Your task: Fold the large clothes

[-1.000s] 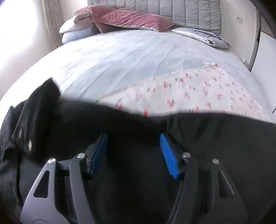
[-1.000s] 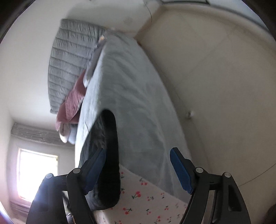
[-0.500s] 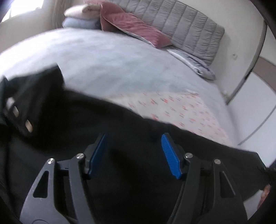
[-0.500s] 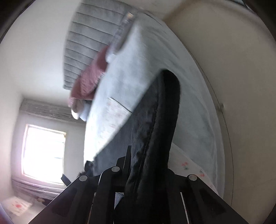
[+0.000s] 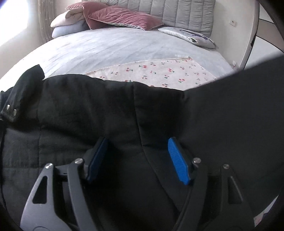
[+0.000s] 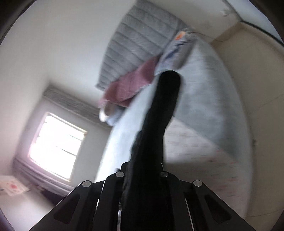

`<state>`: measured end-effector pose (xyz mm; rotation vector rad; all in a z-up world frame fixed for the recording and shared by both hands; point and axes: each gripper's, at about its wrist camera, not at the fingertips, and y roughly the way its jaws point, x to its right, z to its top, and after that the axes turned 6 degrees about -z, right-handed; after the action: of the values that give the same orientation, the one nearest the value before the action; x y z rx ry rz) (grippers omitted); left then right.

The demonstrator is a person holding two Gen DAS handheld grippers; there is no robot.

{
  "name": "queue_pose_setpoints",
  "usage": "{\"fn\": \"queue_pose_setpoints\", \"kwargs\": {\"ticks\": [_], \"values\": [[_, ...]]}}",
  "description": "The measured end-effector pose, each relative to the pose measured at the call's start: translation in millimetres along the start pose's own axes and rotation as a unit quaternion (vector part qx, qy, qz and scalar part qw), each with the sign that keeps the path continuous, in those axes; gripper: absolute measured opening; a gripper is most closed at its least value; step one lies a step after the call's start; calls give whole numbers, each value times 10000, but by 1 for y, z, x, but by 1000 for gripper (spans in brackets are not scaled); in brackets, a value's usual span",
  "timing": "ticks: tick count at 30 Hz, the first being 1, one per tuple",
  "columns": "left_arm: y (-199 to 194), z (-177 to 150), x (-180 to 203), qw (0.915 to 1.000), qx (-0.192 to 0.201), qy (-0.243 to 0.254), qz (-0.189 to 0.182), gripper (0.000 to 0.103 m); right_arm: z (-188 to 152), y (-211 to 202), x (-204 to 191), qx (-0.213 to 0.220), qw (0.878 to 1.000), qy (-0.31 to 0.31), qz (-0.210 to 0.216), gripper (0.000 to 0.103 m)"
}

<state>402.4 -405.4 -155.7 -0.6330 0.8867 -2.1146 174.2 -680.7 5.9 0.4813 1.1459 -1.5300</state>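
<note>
A large black quilted jacket lies across the near part of the bed, its snap-button flap at the left. My left gripper is open, blue pads apart, just above the jacket's middle seam. My right gripper is shut on a black sleeve or edge of the jacket and holds it lifted above the bed. That lifted part also shows as a dark sheet at the right of the left wrist view.
The bed has a grey cover with a cherry-print sheet under the jacket. Pink and pale pillows and a grey padded headboard are at the far end. A window is to the left, a wall to the right.
My right gripper closed on the black fabric and lifted it, swinging up over the bed. The lifted fabric now enters the left wrist view from the right. My left gripper stayed open.
</note>
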Motion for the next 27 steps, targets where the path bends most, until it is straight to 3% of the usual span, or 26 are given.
{"fn": "queue_pose_setpoints", "kwargs": {"ticks": [3, 5, 7, 13, 19, 27], "values": [[-22, -4, -16, 9990, -75, -302, -333, 74, -4, 4, -56, -165, 9988, -429, 149, 8], [-38, -7, -26, 9983, -160, -386, -412, 81, -9, 7, -91, -254, 9967, -753, 188, 8], [-57, -11, -41, 9976, -245, -402, -506, 82, -16, 11, -123, -353, 9940, -1001, 262, 8], [-106, -26, -95, 9974, -305, -455, -463, 88, -54, 41, -203, -755, 9823, -1705, 201, 8], [-151, -51, -176, 9927, -270, -1088, -442, 91, -103, 84, -249, -1171, 9719, -2039, 126, 9], [-184, -79, -250, 9878, -191, -1511, -341, 92, -176, 157, -279, -1782, 9595, -2166, 254, 12]]}}
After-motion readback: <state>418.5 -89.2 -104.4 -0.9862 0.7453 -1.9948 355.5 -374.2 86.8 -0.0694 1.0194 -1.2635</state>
